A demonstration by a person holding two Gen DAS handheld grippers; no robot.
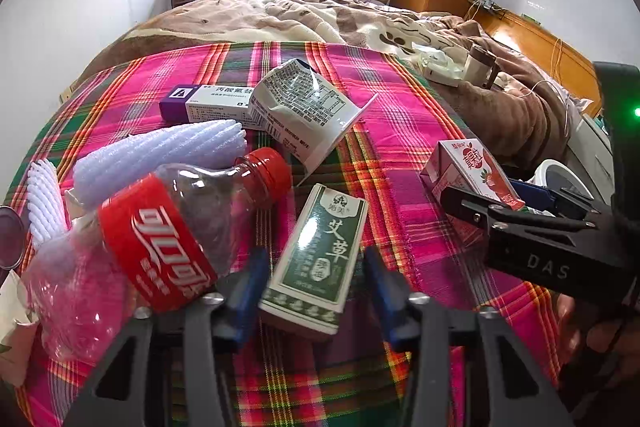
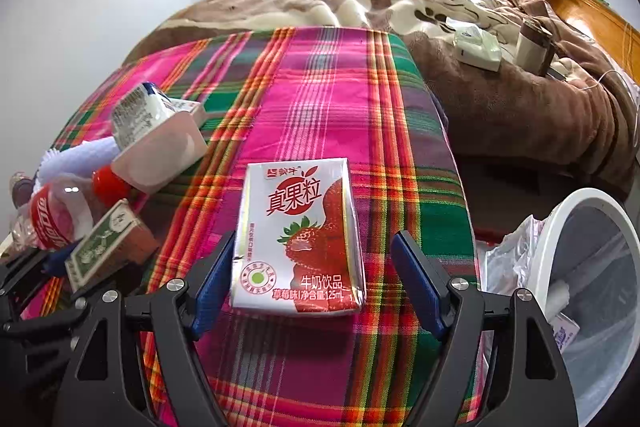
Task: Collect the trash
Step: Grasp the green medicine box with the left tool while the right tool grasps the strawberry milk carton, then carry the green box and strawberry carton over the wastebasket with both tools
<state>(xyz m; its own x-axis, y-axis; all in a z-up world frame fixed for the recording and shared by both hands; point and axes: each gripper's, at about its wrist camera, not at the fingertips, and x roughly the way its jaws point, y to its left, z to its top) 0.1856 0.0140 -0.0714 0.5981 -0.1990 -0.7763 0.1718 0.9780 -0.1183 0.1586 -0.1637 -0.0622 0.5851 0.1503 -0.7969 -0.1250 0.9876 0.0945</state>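
Where the left wrist view looks down the left hand-held gripper [image 1: 316, 287], the green carton [image 1: 318, 263] lies directly ahead between the two blue pads [image 1: 250, 291], its long axis running away from the camera along the fingers; the jaws are partly drawn in about the carton's near end, the left pad at or against its edge, the right pad with a sliver of plaid cloth [image 1: 400, 155] showing beside it, so a firm pinch cannot be confirmed. The cola bottle [image 1: 160, 239] lies just left of this carton, tilted, its red cap pointing up and to the right. At the right edge the right hand-held gripper [image 1: 516, 207] reaches toward the strawberry milk carton [image 1: 472, 171]. As the right wrist view shows, the strawberry milk carton [image 2: 298, 239] lies flat on the plaid cloth [image 2: 320, 99], centred between the fingers of the right hand-held gripper [image 2: 310, 279], long axis in line with them; the jaws stand spread wide, with clear cloth between the right pad and the carton, nothing held. The white bin [image 2: 560, 227], lined with a bag, stands low to the right, nearer the right hand. Judged from this, each carton is already aligned for closure.
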